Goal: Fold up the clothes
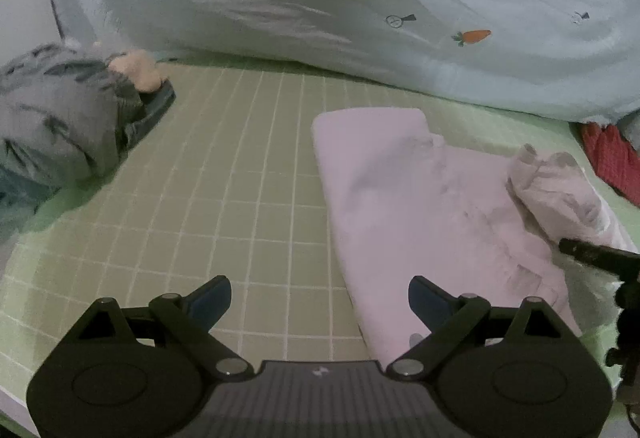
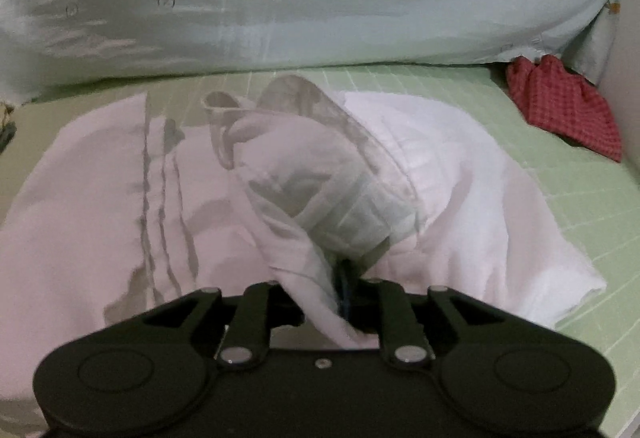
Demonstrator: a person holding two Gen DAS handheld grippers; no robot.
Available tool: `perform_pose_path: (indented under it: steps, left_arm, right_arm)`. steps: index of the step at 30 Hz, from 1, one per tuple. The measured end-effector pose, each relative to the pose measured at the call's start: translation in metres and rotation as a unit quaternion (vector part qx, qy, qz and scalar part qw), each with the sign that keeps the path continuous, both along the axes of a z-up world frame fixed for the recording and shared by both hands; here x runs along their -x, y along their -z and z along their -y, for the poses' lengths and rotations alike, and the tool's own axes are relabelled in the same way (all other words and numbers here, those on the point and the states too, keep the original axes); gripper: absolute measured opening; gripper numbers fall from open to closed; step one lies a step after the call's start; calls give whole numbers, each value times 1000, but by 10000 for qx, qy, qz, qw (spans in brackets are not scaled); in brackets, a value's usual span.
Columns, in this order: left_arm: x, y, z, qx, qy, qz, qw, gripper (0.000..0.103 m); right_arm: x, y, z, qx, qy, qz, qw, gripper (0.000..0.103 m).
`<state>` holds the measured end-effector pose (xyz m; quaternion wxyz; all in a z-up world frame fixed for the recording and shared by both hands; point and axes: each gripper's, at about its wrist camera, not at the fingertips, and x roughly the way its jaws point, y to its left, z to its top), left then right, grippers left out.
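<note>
Lying on a green gridded mat (image 1: 224, 174), the white garment (image 1: 404, 198) is partly folded, its left edge forming a rounded fold and its right part bunched and rumpled. The left gripper (image 1: 319, 296) hovers over the mat at the garment's near left corner, its blue-tipped fingers (image 1: 208, 298) spread wide apart with nothing between them. The right gripper (image 2: 347, 286) has a bunched strip of the white cloth running between its fingers, which stand close together around it; whether the pads press on the fabric cannot be told. A pale blue quilt with carrot prints (image 2: 320, 14) rises behind the mat, a red checked cloth (image 2: 564, 106) lies at the far right, and a person's grey patterned sleeve (image 1: 52, 110) shows at the left.
</note>
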<state>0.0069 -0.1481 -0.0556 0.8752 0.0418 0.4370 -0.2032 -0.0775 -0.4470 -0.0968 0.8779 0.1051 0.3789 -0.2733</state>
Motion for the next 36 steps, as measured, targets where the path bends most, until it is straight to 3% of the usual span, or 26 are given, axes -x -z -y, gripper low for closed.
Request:
perform_pose_path:
  steps: [2, 4, 7, 10, 13, 18, 20, 22, 26, 30, 36]
  left_arm:
    - [-1, 1, 1, 60, -30, -15, 10000, 95]
    - [-2, 1, 5, 118, -67, -22, 9999, 95]
    - [-3, 1, 13, 188, -124, -53, 9997, 96]
    - [-1, 3, 22, 204, -131, -117, 9996, 96]
    - [1, 5, 29, 183, -125, -137, 9997, 96]
    - [-1, 12, 35, 131, -276, -278, 9991, 96]
    - [-4, 15, 37, 101, -370, -360, 9986, 96]
    - [-7, 18, 40, 95, -436, -416, 9981, 96]
    - [-18, 26, 46, 38, -540, -591, 9968, 96]
    - [-29, 40, 51, -60, -585, -851, 9946, 96]
    - [-46, 60, 59, -149, -595, -1196, 9909, 96]
  right_arm:
    - [5, -14, 3, -136, -19, 167, 9998, 37]
    - [12, -31, 3, -234, -105, 510, 9984, 59]
    - [19, -58, 1, -55, -194, 998, 9948, 60]
    - [21, -71, 17, 95, 207, 1198, 9925, 66]
    - [10, -61, 43, 342, 677, 791, 9940, 68]
    - [-5, -25, 63, 250, 666, 212, 9972, 68]
    - [-16, -16, 55, 73, 423, 177, 9989, 68]
    - [-29, -8, 37, 103, 64, 84, 9999, 82]
    - [-47, 18, 10, 292, -377, -343, 9983, 91]
    - [-38, 23, 14, 192, -360, -303, 9987, 94]
    - [-20, 2, 27, -546, -107, -49, 9984, 94]
